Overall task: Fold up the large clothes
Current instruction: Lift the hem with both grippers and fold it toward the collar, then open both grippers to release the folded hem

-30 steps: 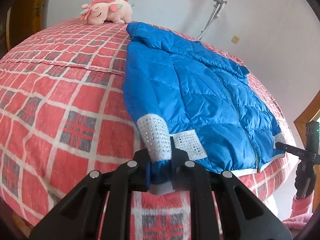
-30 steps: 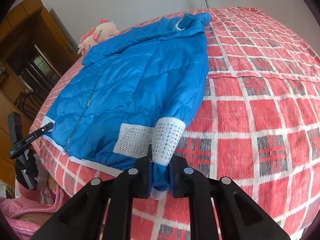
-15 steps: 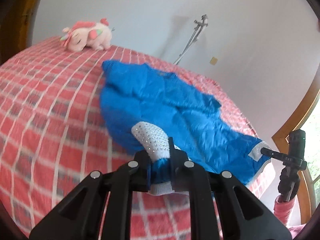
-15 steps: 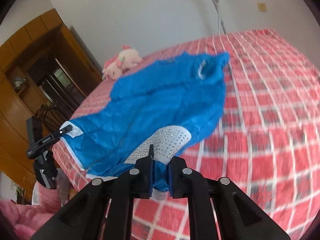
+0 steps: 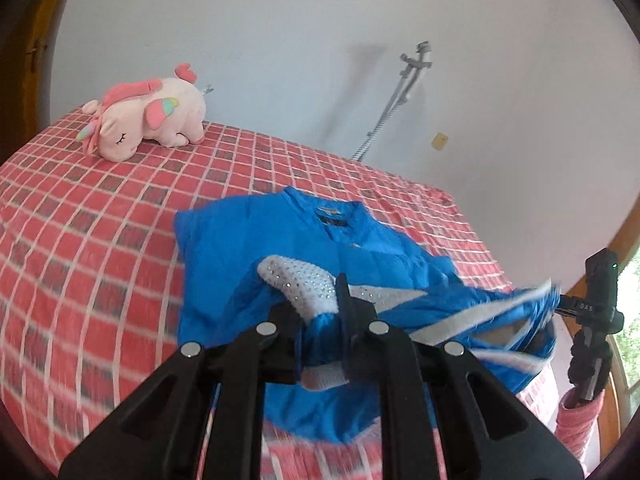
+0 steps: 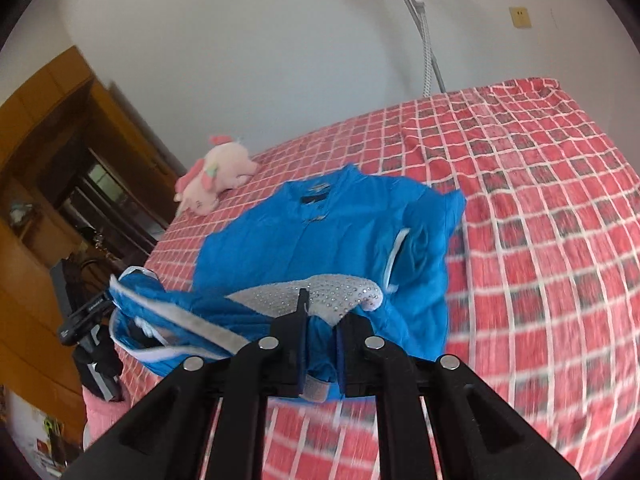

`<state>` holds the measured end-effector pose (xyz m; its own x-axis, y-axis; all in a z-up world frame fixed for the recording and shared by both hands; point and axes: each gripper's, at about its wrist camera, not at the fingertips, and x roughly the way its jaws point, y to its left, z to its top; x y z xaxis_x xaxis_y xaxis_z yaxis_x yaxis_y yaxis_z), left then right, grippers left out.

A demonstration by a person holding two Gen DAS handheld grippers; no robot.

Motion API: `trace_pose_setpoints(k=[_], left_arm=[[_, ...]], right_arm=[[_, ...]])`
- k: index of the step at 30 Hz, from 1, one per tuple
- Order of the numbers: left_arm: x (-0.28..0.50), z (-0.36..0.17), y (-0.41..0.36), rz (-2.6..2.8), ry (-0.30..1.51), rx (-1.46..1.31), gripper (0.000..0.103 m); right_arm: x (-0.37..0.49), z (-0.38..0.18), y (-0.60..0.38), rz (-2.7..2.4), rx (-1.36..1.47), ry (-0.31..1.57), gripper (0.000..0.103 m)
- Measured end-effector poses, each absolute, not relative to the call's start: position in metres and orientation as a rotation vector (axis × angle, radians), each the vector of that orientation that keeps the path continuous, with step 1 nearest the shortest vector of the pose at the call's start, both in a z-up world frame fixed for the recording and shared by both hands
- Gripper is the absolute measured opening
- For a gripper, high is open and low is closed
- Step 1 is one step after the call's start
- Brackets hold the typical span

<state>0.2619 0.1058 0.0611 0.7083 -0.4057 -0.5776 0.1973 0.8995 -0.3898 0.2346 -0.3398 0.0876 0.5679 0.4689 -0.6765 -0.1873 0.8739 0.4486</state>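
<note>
Left gripper (image 5: 320, 344) jaws pinch blue jacket (image 5: 248, 248) cuff, frame bottom. Right gripper (image 6: 322, 354) jaws pinch other cuff. Jacket mid-frame over red bed (image 5: 80, 240).

**Blue quilted jacket lifting off the bed at its hem**

The bright blue, quilted puffer jacket (image 5: 256, 248) (image 6: 320, 240) is lying partly on the bed, its collar end resting flat and pointing toward the wall. Its lower end is hanging raised off the bed, with the white hem band (image 5: 472, 316) (image 6: 188, 320) stretching across in the air. A white, rhinestone-studded cuff (image 5: 300, 280) (image 6: 340, 292) is draping over the raised edge. A second sleeve (image 6: 424, 248) is lying folded along the jacket's side.
</note>
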Motion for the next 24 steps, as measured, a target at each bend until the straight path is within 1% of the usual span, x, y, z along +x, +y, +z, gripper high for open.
trace_pose_setpoints(k=[6,16,20,24], left_arm=[[0.337,0.042,0.103,-0.307,0.776,-0.305,0.012],[0.452,-0.018,0.111,-0.243,0.911,-0.323,0.014],[0.473,-0.037,0.112,-0.247,0.943,-0.325,0.016],[0.483,-0.053,0.112,-0.252,0.971,-0.339,0.017]], right_arm=[[0.311,0.064,-0.334,0.334,0.351,0.964,0.011],[0.418,0.001,-0.339,0.226,0.364,1.105,0.012],[0.436,-0.023,-0.338,0.212,0.37,1.137,0.012],[0.445,-0.042,-0.337,0.211,0.391,1.158,0.013]])
